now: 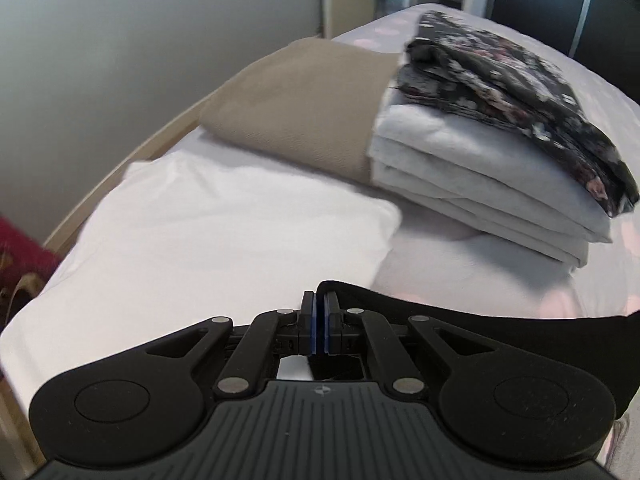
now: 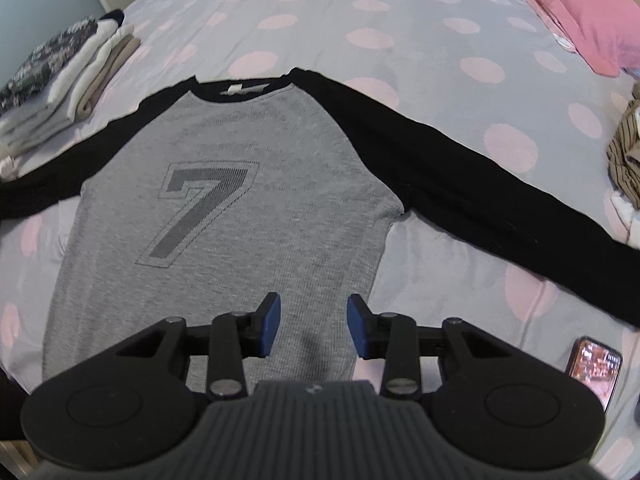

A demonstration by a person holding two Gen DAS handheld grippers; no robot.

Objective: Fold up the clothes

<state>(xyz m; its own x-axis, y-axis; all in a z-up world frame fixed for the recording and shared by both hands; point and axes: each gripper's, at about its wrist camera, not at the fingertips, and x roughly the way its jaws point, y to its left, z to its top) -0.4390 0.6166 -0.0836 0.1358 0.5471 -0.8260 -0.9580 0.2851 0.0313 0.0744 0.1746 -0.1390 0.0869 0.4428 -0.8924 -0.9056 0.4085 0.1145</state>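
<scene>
Right gripper (image 2: 313,326): one, nearest the lens, jaws apart with nothing between them, hanging over the lower hem of the raglan shirt (image 2: 224,208)
Raglan shirt: one, grey body with a printed 7, black collar and two black sleeves, spread flat face-up on the bedsheet (image 2: 400,12); hem hidden behind the gripper body, both sleeve ends cut off by the frame edge
Left gripper (image 1: 320,320): one, jaws clenched together on the edge of a black sleeve (image 1: 460,328); cuff itself cannot be made out, the rest of the cloth runs off to the right
Bedsheet: one, pale with pink dots
Folded stack (image 1: 480,160): one pile beside the shirt's shoulder; a dark floral piece (image 1: 520,92) on top, several white layers, one beige piece (image 1: 296,116); exact count of layers unclear
White pillow (image 1: 224,224): one, near the stack
Pink pillow (image 2: 580,12): one, partly cropped
Striped garment (image 2: 624,152): one, crumpled, mostly out of frame
Phone (image 2: 596,368): one, screen lit, partly behind the gripper
</scene>
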